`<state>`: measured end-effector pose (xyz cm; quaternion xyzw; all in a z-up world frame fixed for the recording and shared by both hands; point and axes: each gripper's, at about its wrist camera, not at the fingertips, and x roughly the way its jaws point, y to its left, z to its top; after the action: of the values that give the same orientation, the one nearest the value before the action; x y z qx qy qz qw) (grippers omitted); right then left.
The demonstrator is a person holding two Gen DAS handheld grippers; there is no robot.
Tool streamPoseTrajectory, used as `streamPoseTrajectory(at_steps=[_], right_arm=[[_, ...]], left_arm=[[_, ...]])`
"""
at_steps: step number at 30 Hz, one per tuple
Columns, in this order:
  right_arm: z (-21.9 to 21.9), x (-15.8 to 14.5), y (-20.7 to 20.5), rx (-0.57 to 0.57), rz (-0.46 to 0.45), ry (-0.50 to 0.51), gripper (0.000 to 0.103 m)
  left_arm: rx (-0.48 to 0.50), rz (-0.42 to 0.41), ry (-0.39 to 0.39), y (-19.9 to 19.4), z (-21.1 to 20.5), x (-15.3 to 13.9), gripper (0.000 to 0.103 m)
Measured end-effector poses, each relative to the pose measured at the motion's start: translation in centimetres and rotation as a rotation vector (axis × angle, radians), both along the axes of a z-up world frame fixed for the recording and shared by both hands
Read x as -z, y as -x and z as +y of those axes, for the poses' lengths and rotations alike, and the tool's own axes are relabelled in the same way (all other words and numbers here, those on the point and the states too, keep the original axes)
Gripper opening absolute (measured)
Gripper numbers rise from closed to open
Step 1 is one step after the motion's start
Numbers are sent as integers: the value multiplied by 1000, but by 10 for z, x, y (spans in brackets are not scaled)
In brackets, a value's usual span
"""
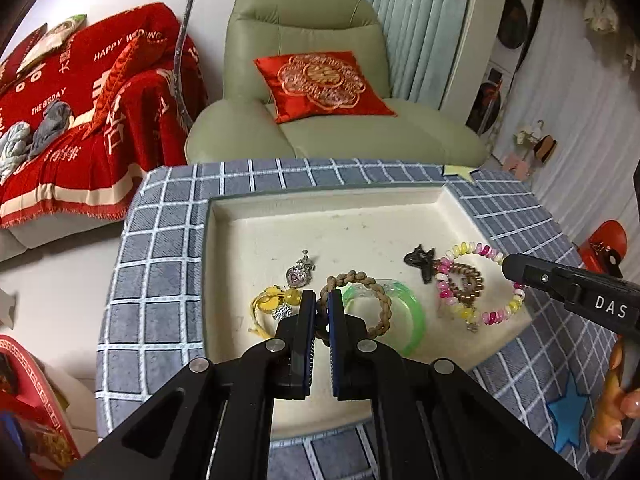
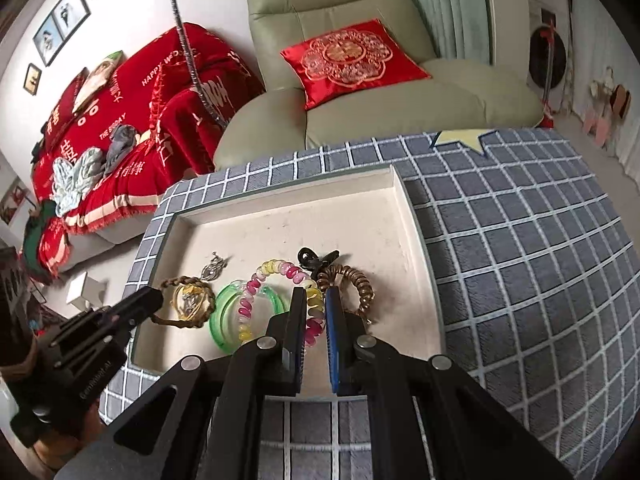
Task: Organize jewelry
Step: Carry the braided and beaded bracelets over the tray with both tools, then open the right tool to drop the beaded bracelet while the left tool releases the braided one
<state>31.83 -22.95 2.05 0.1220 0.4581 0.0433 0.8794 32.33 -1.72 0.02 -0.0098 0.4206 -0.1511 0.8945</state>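
Note:
A cream tray [image 1: 320,216] [image 2: 320,208] holds the jewelry. My left gripper [image 1: 322,300] [image 2: 158,298] is shut on a brown braided bracelet [image 1: 378,292] [image 2: 188,282], which lies over a green bangle [image 1: 412,312] [image 2: 222,312]. My right gripper [image 2: 316,296] [image 1: 507,266] is shut on a pink-and-yellow coil bracelet [image 2: 246,306] [image 1: 472,248]. Inside that loop lies a brown coil hair tie [image 1: 466,284] [image 2: 362,284]. A black hair clip [image 1: 420,260] [image 2: 316,258], a heart pendant [image 1: 298,274] [image 2: 214,268] and a yellow charm [image 1: 272,302] rest nearby.
The tray sits on a table under a grey checked cloth [image 1: 160,280] [image 2: 520,260] with star patches. Behind stand a green armchair [image 1: 312,24] with a red cushion and a sofa under a red throw [image 1: 80,120]. A person's hand [image 1: 616,412] holds the right gripper.

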Motion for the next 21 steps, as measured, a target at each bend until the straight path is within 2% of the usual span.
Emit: streamPoseTrajectory(at_steps=[11,21], right_arm=[[2,33,-17,-9,47,59,10],[10,42,-19,-38,74,119,12]], left_arm=[[16,10,-110,-7,-14,27,22],[28,-11,-160,-3,-21,30,22]])
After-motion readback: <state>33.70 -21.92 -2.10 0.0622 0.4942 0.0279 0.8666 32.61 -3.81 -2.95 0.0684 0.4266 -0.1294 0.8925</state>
